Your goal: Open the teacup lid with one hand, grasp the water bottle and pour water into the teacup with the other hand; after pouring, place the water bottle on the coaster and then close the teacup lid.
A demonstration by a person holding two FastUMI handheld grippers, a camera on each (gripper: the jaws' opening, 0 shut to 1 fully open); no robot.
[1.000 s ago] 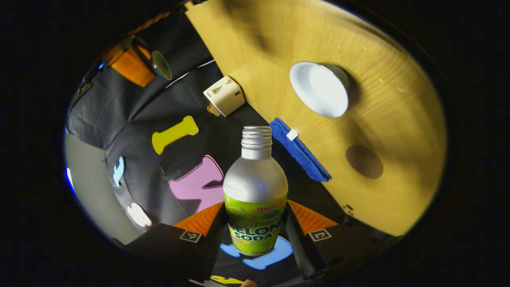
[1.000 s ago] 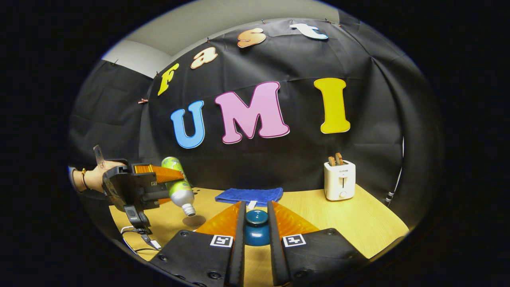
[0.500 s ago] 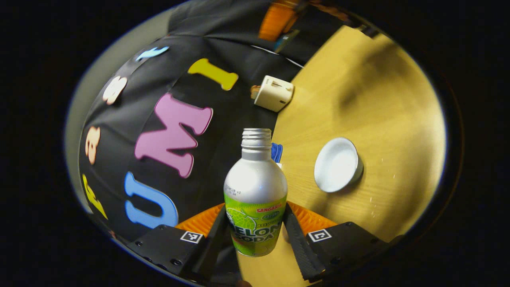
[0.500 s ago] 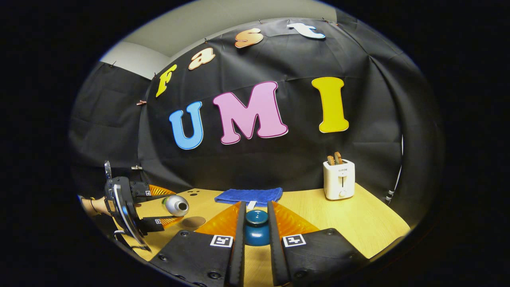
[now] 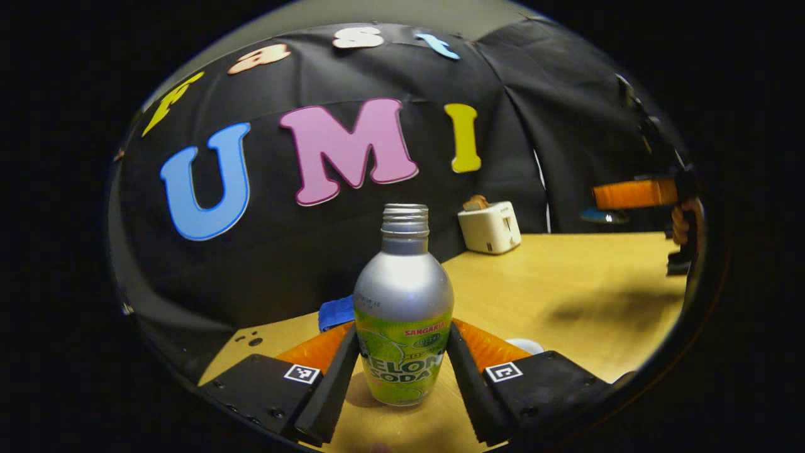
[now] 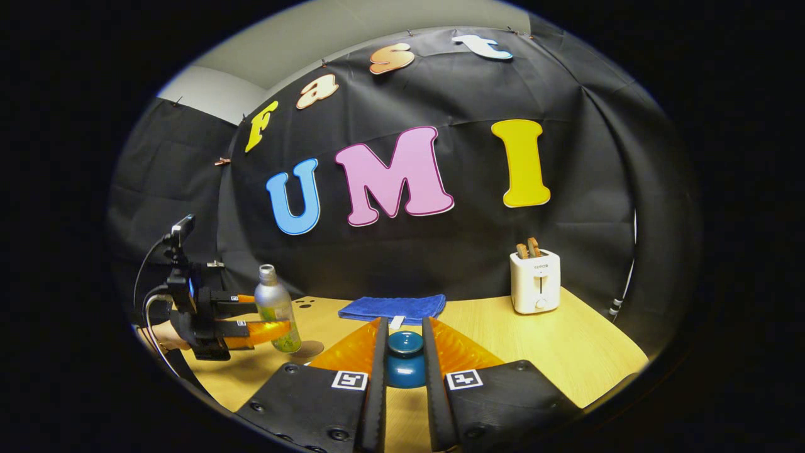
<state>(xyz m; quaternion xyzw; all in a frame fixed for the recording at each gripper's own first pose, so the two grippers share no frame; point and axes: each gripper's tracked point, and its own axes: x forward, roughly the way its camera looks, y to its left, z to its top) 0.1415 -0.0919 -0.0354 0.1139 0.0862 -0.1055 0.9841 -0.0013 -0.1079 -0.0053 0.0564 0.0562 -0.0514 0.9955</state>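
Right gripper view: my left gripper (image 6: pixel 267 319) clamps the upright bottle (image 6: pixel 274 308), its base just above the coaster (image 6: pixel 307 348) at five o'clock; my right gripper (image 6: pixel 403 352) pinches the lid (image 6: pixel 405 358).

Water bottle (image 5: pixel 403 314): printed green label band on the lower body, lettering legible, plus a small printed code line on the bare metal just above the band, too small to read. Square black-and-white coded markers, no letters, on the left gripper (image 5: pixel 402 332), one each side of the bottle, and on the right gripper (image 6: pixel 402 324) flanking the teacup lid (image 6: pixel 405 358). Toaster (image 6: pixel 535 281), well right of the bottle: tiny front mark, unreadable.
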